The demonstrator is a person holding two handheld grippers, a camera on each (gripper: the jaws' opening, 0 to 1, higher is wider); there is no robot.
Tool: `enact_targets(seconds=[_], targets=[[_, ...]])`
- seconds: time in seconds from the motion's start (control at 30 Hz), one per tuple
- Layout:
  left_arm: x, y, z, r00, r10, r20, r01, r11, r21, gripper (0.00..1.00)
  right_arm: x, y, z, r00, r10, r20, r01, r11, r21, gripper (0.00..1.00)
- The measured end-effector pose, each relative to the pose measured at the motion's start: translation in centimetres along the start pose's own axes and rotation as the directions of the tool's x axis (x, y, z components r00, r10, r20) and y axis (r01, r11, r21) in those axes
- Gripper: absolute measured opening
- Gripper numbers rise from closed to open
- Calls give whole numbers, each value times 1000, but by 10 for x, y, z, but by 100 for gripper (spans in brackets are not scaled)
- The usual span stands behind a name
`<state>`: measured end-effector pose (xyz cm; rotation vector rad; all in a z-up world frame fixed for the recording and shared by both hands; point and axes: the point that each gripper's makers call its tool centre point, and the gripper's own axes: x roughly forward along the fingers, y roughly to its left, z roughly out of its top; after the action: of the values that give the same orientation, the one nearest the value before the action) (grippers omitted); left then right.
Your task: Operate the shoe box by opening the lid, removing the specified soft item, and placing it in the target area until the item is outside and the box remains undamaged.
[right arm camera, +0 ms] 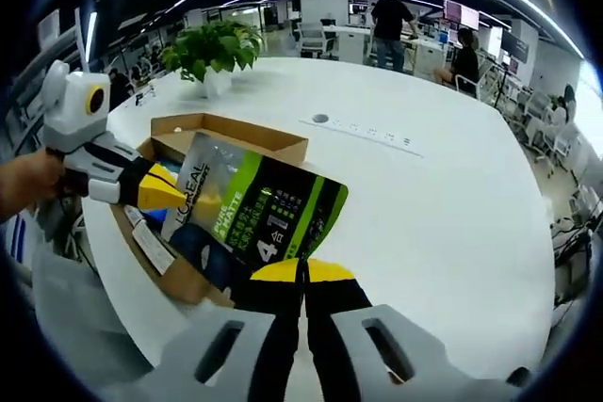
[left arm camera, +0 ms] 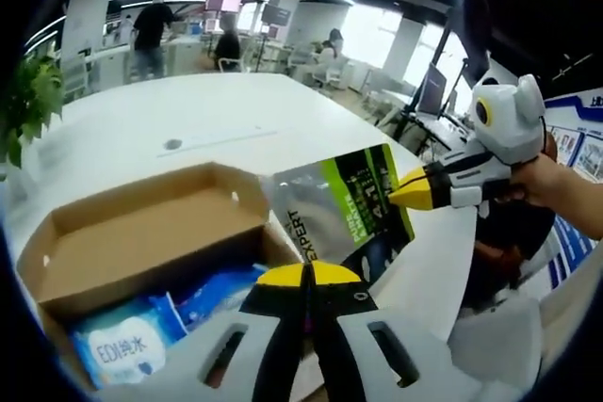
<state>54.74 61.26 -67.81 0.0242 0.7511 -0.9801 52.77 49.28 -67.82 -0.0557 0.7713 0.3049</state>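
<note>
The box (left arm camera: 141,242) is seen open on the white bench (right arm camera: 424,195), lid folded back. The pouch (right arm camera: 254,218), silver with green and black print, is held clear above the box, so removal is judged nearly done and placing not yet done.

In the right gripper view, the right claw (right arm camera: 303,272) is clenched on the pouch's lower edge, jaws closed together on it. The left claw (right arm camera: 170,197) is seen at the pouch's left edge, touching or just beside it; whether it grips cannot be told. In the left gripper view its own jaws (left arm camera: 307,275) appear pressed together at the pouch's near edge.

A blue wipes pack (left arm camera: 122,350) remains inside the box.

Risks, as judged:
- The pouch is held by one thin edge; slippage is possible if it is swung quickly.
- If both claws pull apart, the pouch could be torn.
- A low carry could catch the box wall and drag or crease the cardboard.
</note>
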Motion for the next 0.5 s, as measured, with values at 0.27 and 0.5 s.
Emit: enact_targets(seconds=[0.27,0.5], targets=[[19,-13,4,999,-25,-21,25,1000,7,0,-2,-22,-7,1000,-26,-11,27,999,29,0],[37,-20,5,998,-45,-44,46,999,11,0,1,-42,-13,999,-47,-23,48,998,51,0]])
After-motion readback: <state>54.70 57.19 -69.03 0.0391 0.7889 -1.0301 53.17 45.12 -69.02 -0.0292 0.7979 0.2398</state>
